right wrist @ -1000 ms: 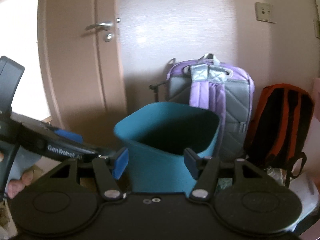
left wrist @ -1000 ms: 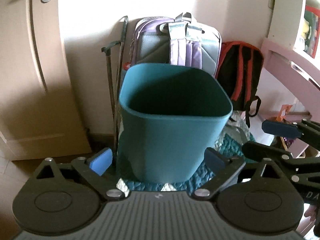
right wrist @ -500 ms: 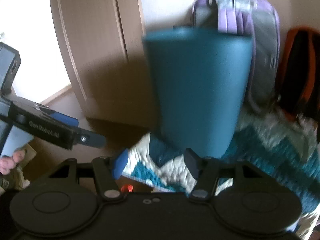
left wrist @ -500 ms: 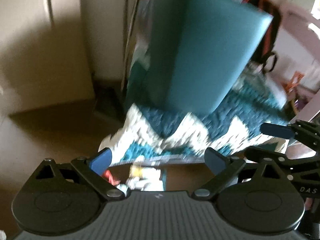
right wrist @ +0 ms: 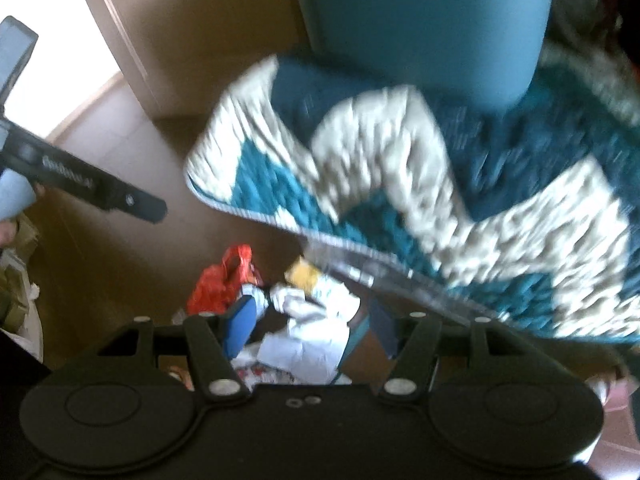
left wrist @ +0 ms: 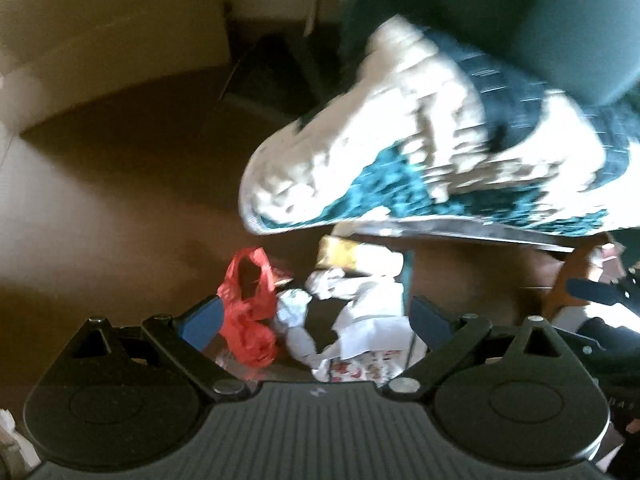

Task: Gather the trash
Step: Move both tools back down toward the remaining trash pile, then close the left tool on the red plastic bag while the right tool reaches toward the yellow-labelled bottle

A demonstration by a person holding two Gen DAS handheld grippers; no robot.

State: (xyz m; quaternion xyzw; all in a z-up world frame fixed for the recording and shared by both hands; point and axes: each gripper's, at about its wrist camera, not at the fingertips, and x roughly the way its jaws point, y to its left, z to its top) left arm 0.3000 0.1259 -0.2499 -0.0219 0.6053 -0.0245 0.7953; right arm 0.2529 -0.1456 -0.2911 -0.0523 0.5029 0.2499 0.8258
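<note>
Both views motion-blurred. Left gripper (left wrist: 316,318) and right gripper (right wrist: 308,330) released, nothing grasped. Trash pile (left wrist: 352,312) on floor, lower centre: red bag (left wrist: 248,304), crumpled paper (right wrist: 316,320), print unreadable. Beyond: teal-white rug (right wrist: 420,184); teal bin (right wrist: 424,20) cropped, top of frame.

Background items, blurred in both views.
A teal-and-white zigzag rug (right wrist: 420,168) is lying on the brown floor (left wrist: 120,184); a beige door (right wrist: 192,32) is standing at the upper left, with dark objects (left wrist: 272,72) sitting at the wall base, unidentifiable.
</note>
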